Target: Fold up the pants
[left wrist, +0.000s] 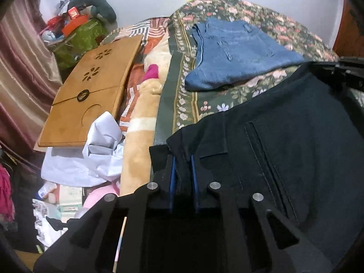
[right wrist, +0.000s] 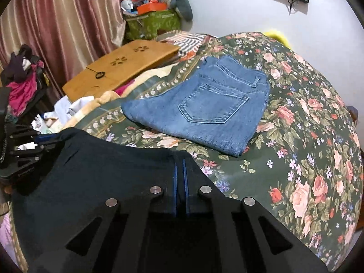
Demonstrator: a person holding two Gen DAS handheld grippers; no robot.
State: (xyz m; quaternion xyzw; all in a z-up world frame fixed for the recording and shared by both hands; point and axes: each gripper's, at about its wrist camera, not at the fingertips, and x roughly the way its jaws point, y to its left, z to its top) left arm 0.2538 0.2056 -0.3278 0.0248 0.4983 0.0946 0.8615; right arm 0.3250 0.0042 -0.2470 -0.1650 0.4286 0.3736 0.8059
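at the bottom of both frames, the left gripper [left wrist: 183, 159] and right gripper [right wrist: 180, 166] each pinch the dark pants [right wrist: 102, 170] on the floral bed [right wrist: 307, 136]; best kept level, edges aligned.

Pretty soft, even indoor light, no hard shadows anywhere. The white wall [right wrist: 227, 4] blows out a bit pale. Black pants [left wrist: 295, 136] just below the folded jeans [right wrist: 204, 104] are so dark the detail mostly vanishes. Heavy fisheye bending and dark vignetting at the corners, slight overall softness.
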